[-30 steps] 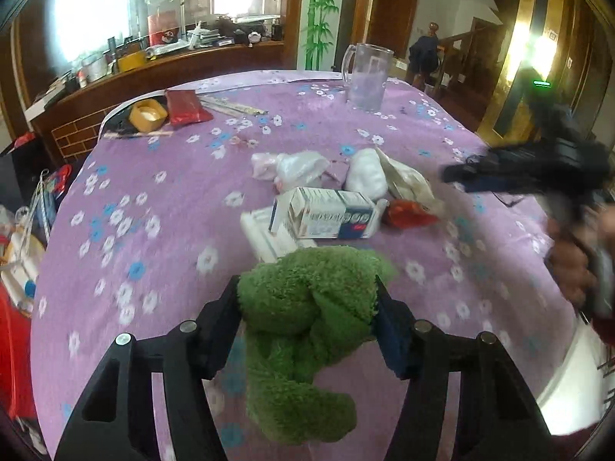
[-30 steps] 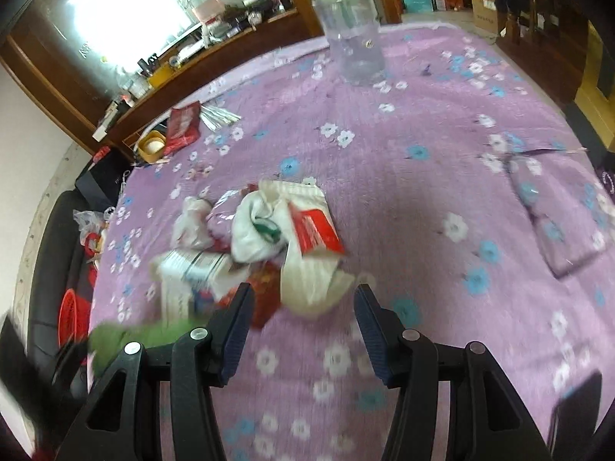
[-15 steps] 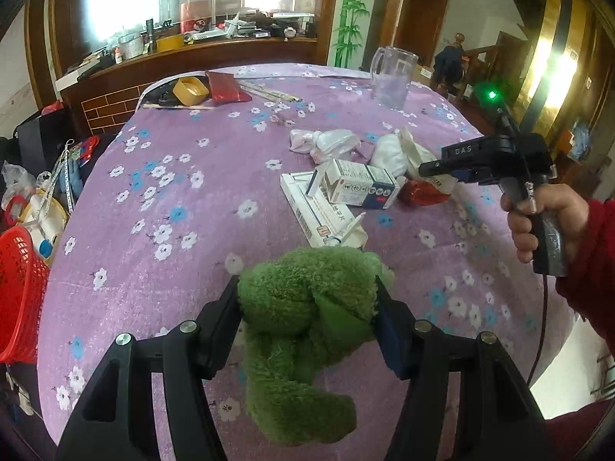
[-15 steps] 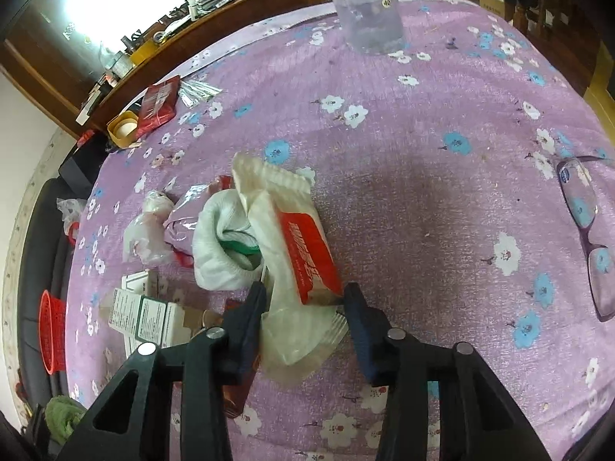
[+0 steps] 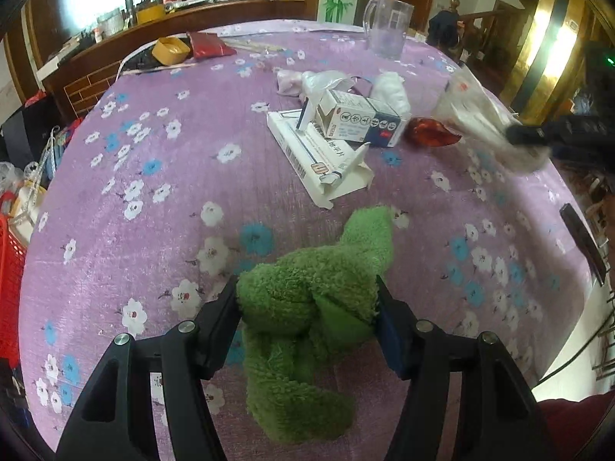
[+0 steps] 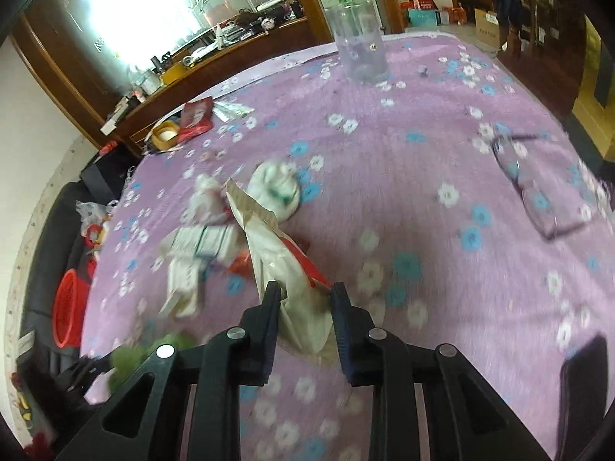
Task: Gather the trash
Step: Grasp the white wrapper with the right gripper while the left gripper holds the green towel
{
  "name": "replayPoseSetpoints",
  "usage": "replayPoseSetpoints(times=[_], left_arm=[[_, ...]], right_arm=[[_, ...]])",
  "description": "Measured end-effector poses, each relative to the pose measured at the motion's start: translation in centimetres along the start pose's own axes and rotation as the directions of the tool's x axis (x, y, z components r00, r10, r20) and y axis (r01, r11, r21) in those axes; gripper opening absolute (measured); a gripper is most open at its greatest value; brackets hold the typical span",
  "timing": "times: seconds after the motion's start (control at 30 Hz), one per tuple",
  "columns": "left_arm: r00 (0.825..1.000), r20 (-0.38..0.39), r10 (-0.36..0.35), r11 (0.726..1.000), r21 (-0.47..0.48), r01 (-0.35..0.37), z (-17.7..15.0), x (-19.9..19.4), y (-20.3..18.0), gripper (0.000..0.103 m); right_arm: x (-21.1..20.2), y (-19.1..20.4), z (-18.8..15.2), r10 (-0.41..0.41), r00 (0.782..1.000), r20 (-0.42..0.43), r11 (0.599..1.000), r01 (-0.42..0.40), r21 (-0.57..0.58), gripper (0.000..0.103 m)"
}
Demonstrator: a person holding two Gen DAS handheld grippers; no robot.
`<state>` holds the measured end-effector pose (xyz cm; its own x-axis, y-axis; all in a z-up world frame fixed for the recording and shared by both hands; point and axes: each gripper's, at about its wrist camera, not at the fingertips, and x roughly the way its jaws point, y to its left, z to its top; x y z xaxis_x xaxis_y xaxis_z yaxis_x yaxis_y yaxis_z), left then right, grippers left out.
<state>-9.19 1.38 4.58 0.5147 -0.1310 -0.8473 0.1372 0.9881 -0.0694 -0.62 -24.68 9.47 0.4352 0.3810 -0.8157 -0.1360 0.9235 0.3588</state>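
Observation:
My left gripper (image 5: 307,299) is shut on a green fluffy cloth (image 5: 311,307) that droops onto the purple flowered tablecloth (image 5: 153,199). My right gripper (image 6: 303,299) is shut on a cream plastic wrapper with red print (image 6: 276,253) and holds it lifted off the table; it shows blurred at the right of the left wrist view (image 5: 476,115). On the table lie a white and blue carton (image 5: 361,119), a flat white box (image 5: 319,157), a red wrapper (image 5: 430,132), a white wad (image 6: 276,188) and a crumpled clear bag (image 5: 307,80).
A clear jug (image 5: 386,27) stands at the far side. A yellow tape roll (image 5: 171,50) and a red packet (image 5: 207,46) lie at the far left. Eyeglasses (image 6: 538,196) and a dark phone (image 6: 584,380) lie on the right. A red basket (image 6: 71,307) is on the floor left.
My right gripper closed on the cream wrapper and lifted it back from the pile. My left gripper, still holding the green cloth, dropped lower over the table.

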Motion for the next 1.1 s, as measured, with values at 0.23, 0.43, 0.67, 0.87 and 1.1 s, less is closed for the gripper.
replayPoseSetpoints(times=[0.23,0.43,0.67,0.87,1.1], left_arm=[[0.999,0.036,0.021,1.0,0.007,-0.021,-0.2,-0.7,-0.2,0.062],[0.993,0.118,0.026,1.0,-0.007,-0.026,0.6,-3.1,0.1,0.061],[0.97,0.234,0.062,0.998,-0.034,-0.056,1.5,-6.9,0.8,0.061],[0.959,0.271,0.085,0.996,-0.053,-0.073,1.8,-8.5,1.8,0.061],[0.956,0.271,0.112,0.993,-0.072,-0.096,1.6,-8.9,2.7,0.061]], right_arm=[[1.1,2.6,-5.0,0.024,0.996,-0.09,0.998,-0.029,-0.055,0.028],[1.3,5.5,-6.8,0.019,0.996,-0.089,0.988,-0.032,-0.15,0.028],[-0.4,7.8,-6.0,0.049,0.999,-0.02,0.979,-0.052,-0.198,0.028],[-0.6,9.7,-5.6,0.076,0.997,-0.006,0.97,-0.075,-0.231,0.028],[0.0,11.2,-5.3,0.098,0.995,-0.012,0.964,-0.098,-0.247,0.028]])
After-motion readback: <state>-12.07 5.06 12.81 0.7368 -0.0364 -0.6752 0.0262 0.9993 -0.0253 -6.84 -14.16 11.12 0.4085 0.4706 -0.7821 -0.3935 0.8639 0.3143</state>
